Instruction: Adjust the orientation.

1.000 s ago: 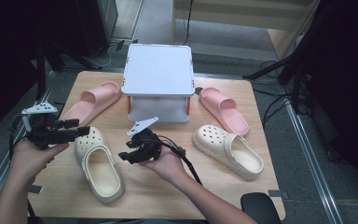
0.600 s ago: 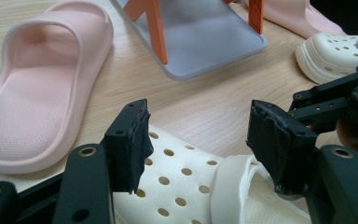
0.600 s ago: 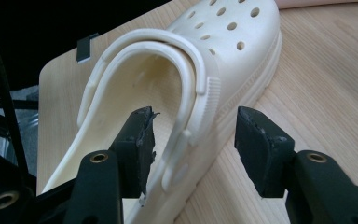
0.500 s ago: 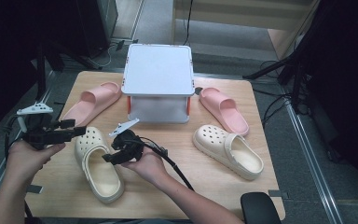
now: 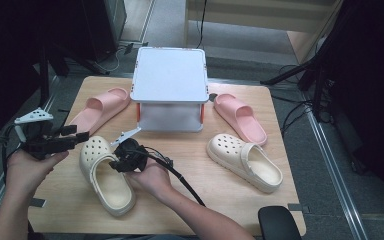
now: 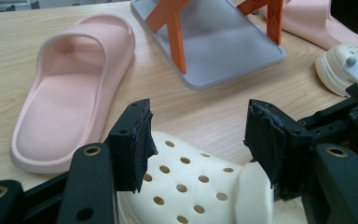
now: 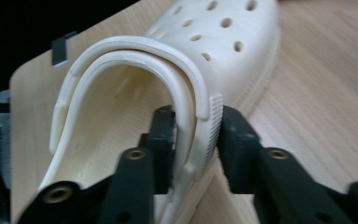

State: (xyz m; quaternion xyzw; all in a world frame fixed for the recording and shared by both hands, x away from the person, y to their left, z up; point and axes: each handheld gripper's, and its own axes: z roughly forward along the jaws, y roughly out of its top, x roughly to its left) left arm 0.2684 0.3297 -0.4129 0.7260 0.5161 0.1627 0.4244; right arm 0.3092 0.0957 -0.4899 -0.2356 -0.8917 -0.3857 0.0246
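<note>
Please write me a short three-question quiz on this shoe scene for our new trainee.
1. True or false: the right gripper is clamped on the near clog at its side wall.
2. How many pink slides lie on the table?
3. The left gripper has its jaws: A) open above the clog's toe, B) shut on a slide.

Key: 1 true; 2 two; 3 A.

Pink slide (image 5: 98, 108) lying flat just ahead of left tongs, toe toward white box. White lidded box (image 5: 170, 75) on orange legs, beyond both tongs, mid worktop (image 5: 200, 155). Second pink slide (image 5: 240, 117) past box, well right of right tongs. Second cream clog (image 5: 245, 161) to right of right tongs, well apart. Black chair part (image 5: 279, 223) at near worktop edge, right of tongs.
</note>
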